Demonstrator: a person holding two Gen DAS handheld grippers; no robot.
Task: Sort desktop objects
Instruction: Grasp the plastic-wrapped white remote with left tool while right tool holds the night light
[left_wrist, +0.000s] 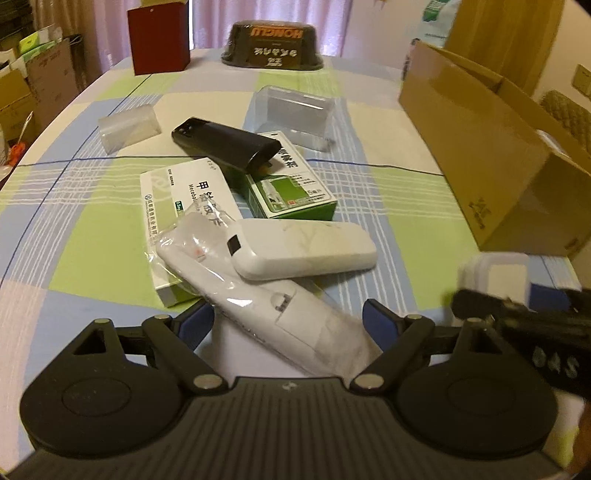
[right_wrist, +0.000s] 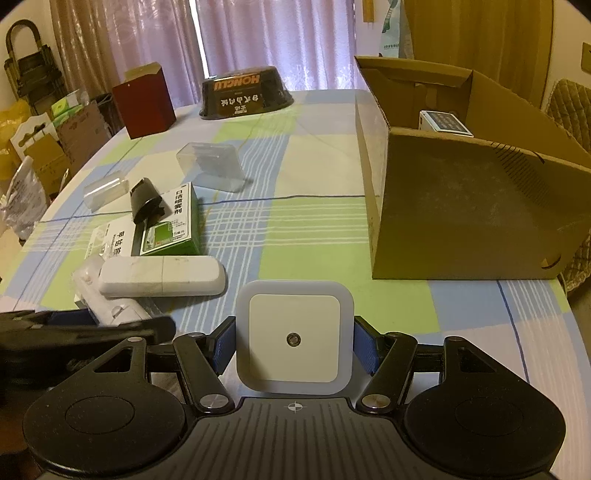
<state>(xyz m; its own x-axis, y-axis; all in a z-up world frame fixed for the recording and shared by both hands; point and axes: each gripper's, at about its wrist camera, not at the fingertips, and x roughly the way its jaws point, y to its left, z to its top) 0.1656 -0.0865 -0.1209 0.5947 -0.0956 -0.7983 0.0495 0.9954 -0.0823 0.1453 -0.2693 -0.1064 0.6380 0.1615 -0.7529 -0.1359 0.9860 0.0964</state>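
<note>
The cardboard box (right_wrist: 461, 206) is standing open at the top on the checked tablecloth (right_wrist: 314, 229), and it is serving here as the landmark; judging by the small white item already lying inside it, it is acting as the collecting bin. Well to the box's left, a pile is waiting: two medicine cartons, a black device, and the white remote (right_wrist: 162, 277) lying across them, probably just heaped there unsorted. Nearer than the box and a little to its left, the right gripper (right_wrist: 294, 345) is clamping a square white night light (right_wrist: 294, 339) by its two side edges, face up, a hold that is keeping it level for carrying toward the box's opening. Farther left of the box, at the pile's near edge, the left gripper (left_wrist: 288, 325) is standing with its jaws spread on either side of a plastic-wrapped white device (left_wrist: 280, 310), not yet squeezing it; it seems to be lining up for a grasp.
</note>
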